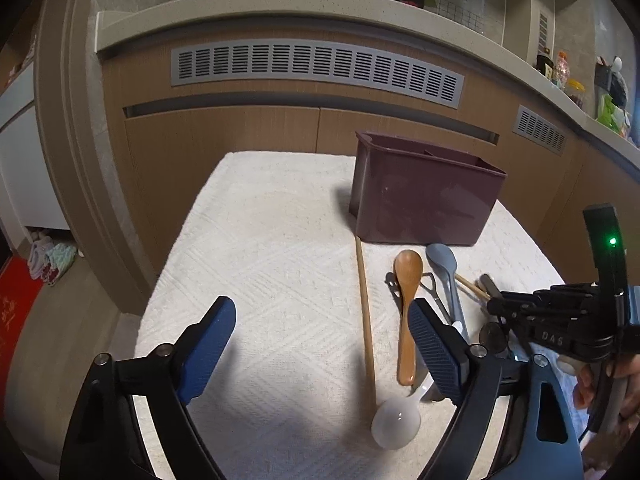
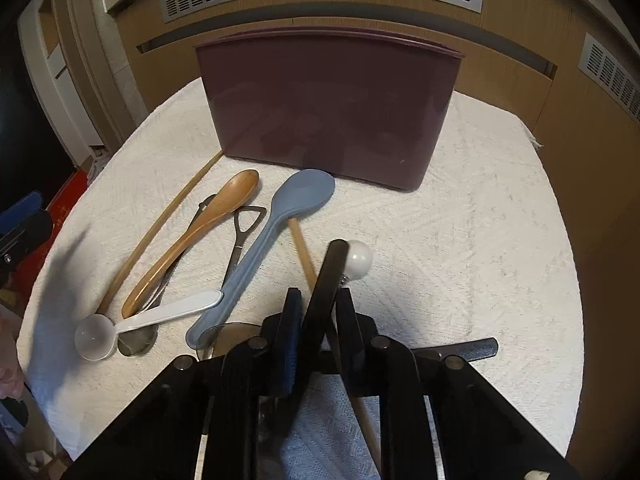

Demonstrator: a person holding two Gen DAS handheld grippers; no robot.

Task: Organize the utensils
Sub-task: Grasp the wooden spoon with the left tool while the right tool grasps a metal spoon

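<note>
Clamping down on a black-handled utensil point(image 2: 330, 276), the right gripper point(image 2: 318, 300) has its jaws nearly together around the dark handle, which slants up between them toward 12 o'clock. What the working end of that tool is cannot be told; a white ball-shaped knob point(image 2: 359, 259) sits just beside the handle's tip. The left gripper point(image 1: 320, 344) hangs wide with nothing between its blue pads point(image 1: 210, 344), over bare white towel point(image 1: 260, 240).

The rest of the pile lies at about 10 o'clock from the right gripper: a wooden spoon point(image 2: 200, 232), a grey-blue spoon point(image 2: 272, 240), a white plastic spoon point(image 2: 152, 318), a long wooden stick point(image 2: 160, 224) and some metal pieces underneath. The maroon utensil box point(image 2: 328, 108) stands at 12 o'clock, its rim well above the pile.

The main risk is tangling — the gripped handle crosses a second wooden stick point(image 2: 302, 252) and lies close to the grey-blue spoon, so a careless lift could drag neighbours along or flick them off the towel. The grip also looks set near one end, so the tool may swing and catch the box's front wall.
</note>
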